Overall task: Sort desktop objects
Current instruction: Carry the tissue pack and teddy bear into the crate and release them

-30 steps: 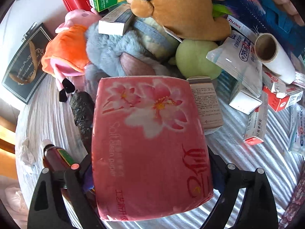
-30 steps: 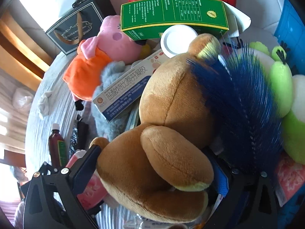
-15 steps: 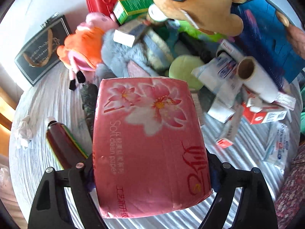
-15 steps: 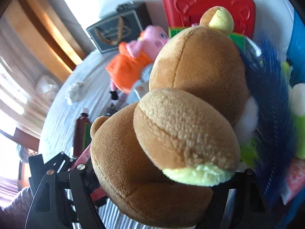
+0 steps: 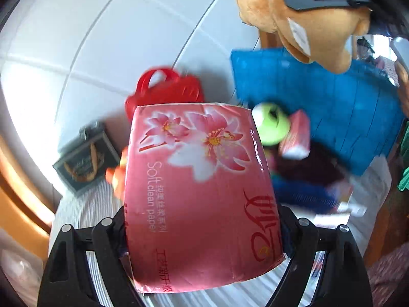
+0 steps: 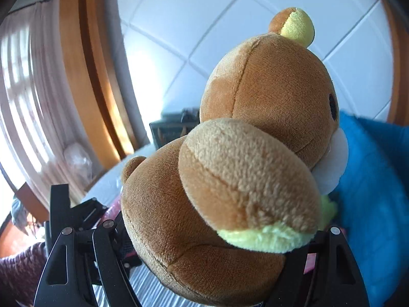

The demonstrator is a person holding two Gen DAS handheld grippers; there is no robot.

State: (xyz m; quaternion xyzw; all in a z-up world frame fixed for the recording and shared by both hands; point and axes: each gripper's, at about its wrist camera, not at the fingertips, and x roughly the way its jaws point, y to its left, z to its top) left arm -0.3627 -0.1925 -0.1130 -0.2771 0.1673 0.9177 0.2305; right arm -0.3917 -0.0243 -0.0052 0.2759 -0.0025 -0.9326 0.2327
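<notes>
My left gripper is shut on a pink tissue pack with flower print, held high above the table. My right gripper is shut on a brown plush bear, also lifted. The bear and the right gripper's finger show at the top right of the left wrist view. The left gripper's black frame shows at the lower left of the right wrist view.
A red case, a black gift bag, a green plush, a small pink pack and a blue bag stand on the striped table against a white tiled wall. The blue bag is right of the bear.
Both grippers have risen and tilted up with their loads. The cluttered table has dropped away, and the wall now fills the upper part of both views.
</notes>
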